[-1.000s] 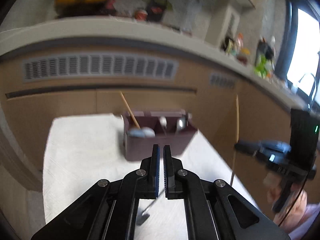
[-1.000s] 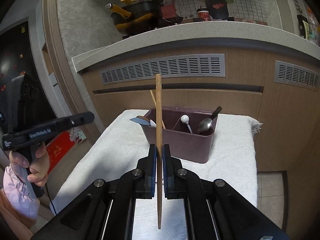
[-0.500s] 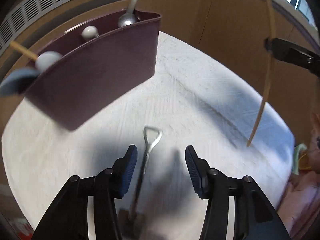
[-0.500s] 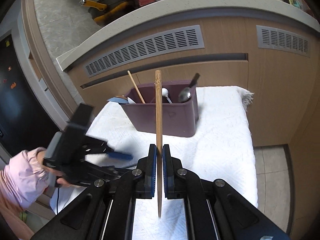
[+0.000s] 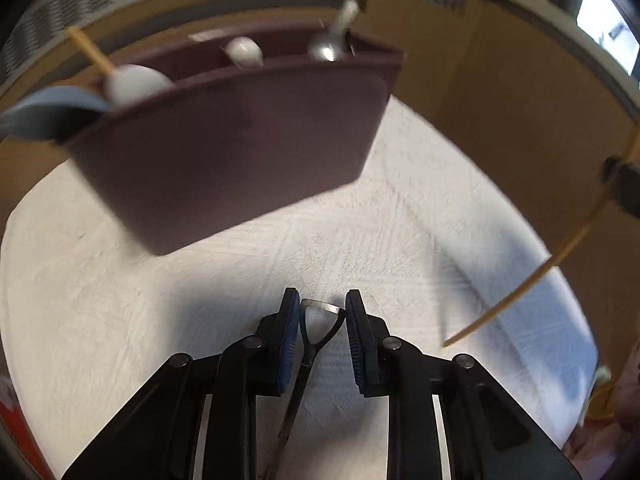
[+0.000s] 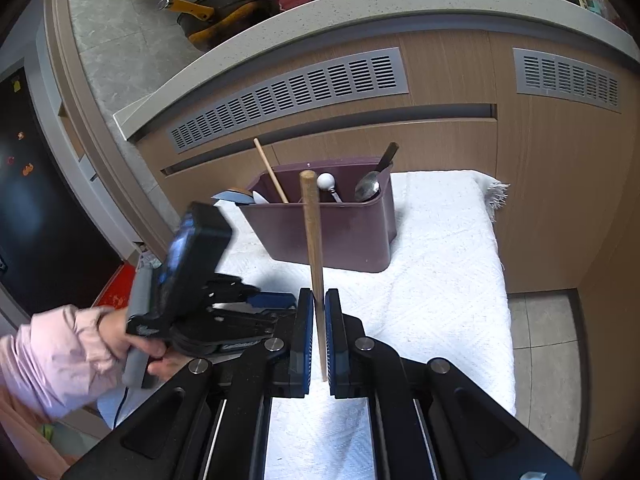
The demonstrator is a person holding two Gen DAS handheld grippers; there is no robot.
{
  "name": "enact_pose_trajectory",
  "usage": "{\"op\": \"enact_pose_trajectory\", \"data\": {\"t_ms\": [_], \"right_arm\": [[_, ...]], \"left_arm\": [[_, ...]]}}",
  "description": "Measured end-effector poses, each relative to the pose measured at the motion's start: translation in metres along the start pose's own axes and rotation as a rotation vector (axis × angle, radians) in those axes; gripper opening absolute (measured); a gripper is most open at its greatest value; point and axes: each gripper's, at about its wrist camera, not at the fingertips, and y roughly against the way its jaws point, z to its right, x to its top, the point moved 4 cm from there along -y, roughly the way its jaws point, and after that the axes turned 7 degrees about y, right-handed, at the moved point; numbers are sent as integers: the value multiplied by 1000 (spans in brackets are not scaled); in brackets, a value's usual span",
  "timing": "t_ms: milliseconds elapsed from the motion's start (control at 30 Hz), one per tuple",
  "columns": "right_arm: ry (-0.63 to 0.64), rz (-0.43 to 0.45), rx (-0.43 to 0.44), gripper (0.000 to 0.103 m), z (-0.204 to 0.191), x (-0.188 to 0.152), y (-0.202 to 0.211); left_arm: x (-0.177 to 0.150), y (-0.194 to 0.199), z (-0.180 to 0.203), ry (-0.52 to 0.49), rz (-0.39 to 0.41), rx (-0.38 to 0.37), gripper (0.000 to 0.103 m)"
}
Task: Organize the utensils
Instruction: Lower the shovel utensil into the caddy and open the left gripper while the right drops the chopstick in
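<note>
A maroon utensil holder (image 5: 240, 148) (image 6: 320, 228) stands on a white towel (image 5: 360, 240) (image 6: 432, 280); it holds spoons, a chopstick and a blue scoop. My left gripper (image 5: 322, 308) is open, low over the towel, its jaws on either side of the looped handle end of a metal utensil (image 5: 320, 320) that lies on the towel. My right gripper (image 6: 319, 304) is shut on a wooden chopstick (image 6: 314, 256), held upright in front of the holder. The chopstick also shows at the right of the left wrist view (image 5: 532, 280). The left gripper body (image 6: 212, 304) sits just left of my right gripper.
Brown cabinet fronts with grey vents (image 6: 288, 96) rise behind the towel, under a pale counter (image 6: 360, 4) with a black and yellow pan (image 6: 224, 12). A tiled floor (image 6: 548, 360) lies to the right of the towel. A dark door (image 6: 36, 200) is at left.
My left gripper has dropped toward the towel and moved forward, so the metal utensil's handle loop now lies between its narrowed, still open jaws. My right gripper holds the chopstick nearly still.
</note>
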Motion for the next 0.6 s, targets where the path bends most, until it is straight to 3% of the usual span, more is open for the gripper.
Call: {"op": "enact_pose_trajectory", "data": {"t_ms": [233, 467, 600], "right_arm": [[42, 1, -7, 4, -16, 8, 0], [69, 27, -12, 4, -30, 24, 4], [142, 131, -44, 4, -42, 72, 31]], "left_arm": [[-12, 94, -13, 132, 306, -12, 24], [8, 152, -11, 185, 453, -41, 24], [50, 202, -5, 162, 559, -110, 24]]}}
